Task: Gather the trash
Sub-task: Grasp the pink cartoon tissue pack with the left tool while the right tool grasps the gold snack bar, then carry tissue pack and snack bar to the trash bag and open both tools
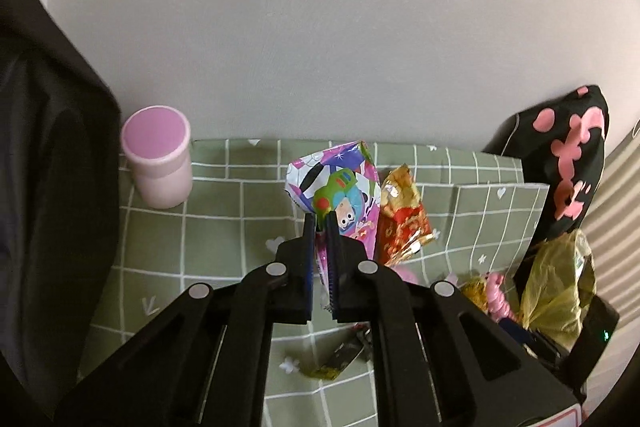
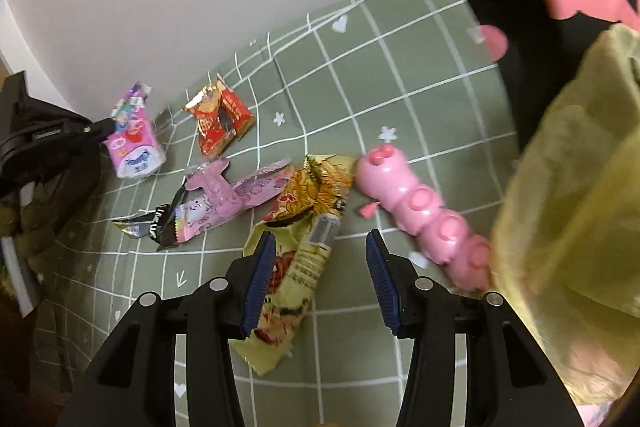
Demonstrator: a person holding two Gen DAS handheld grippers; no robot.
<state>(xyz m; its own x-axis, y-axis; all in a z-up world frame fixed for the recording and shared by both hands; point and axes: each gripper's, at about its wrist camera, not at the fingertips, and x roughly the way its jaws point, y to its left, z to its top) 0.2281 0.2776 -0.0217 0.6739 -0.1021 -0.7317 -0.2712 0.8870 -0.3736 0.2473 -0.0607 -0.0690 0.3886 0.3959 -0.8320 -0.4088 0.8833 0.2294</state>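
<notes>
— What containers have you got there, and what's in them?

— A pink cup (image 1: 157, 163) stands at the far left of the counter (image 1: 224, 227), by the wall. I see only its pink top, so I cannot tell what it holds. On my right a yellow-green plastic bag (image 2: 568, 227) hangs close to the lens; its inside is hidden from me. Behind it stands a black bag with pink spots (image 1: 568, 155).

— And your left claw?

— My left claw (image 1: 321, 217) is pinched right down on the cartoon-printed wrapper (image 1: 340, 187). The wrapper stands up from the pads, lifted off the green checked cloth. From my right camera it shows at the far left of the counter, clamped in the black fingers.

— The right one?

— My right claw (image 2: 318, 255) stands wide and holds nothing. It hovers over the yellow wrapper (image 2: 296, 259), whose near end lies under my left pad (image 2: 258, 287).

— What else is still lying out?

— A red and gold wrapper (image 2: 220, 119) far back, a pink wrapper (image 2: 224, 199) in the middle with a small black and silver scrap (image 2: 148, 227) touching its left end, and a pink plastic toy (image 2: 420, 211) just right of the yellow wrapper, running toward the plastic bag.
</notes>
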